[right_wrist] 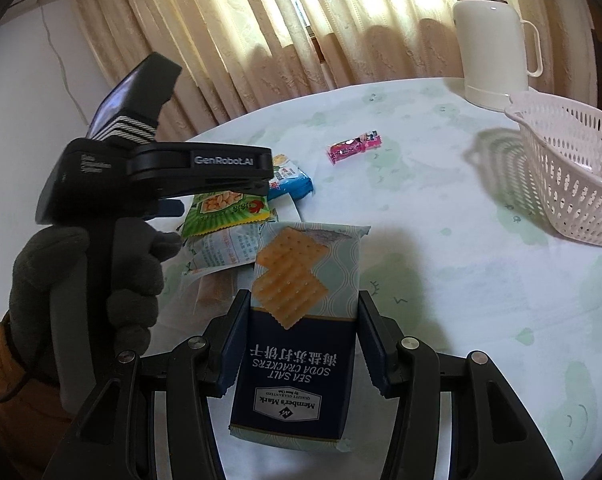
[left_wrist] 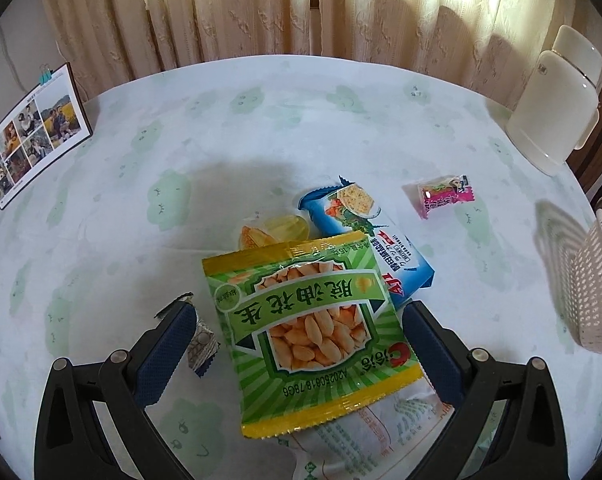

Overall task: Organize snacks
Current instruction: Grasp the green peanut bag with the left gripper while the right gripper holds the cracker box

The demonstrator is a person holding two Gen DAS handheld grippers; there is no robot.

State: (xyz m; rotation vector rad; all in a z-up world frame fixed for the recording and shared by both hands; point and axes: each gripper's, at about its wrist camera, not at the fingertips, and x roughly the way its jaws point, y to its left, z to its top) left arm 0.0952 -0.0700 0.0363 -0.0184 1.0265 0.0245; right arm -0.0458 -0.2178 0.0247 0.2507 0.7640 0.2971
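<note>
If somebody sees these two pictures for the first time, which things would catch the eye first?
Probably the cracker pack, gripped in the right claw low in the right view. Next, the green peanut bag between the left claw's open jaws, atop the snack pile. The empty basket stands at the table's right.

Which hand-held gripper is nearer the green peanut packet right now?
Left. The left hand-held gripper straddles the green peanut packet, jaws open. The right hand-held gripper is off to the side, shut on a soda cracker pack.
</note>
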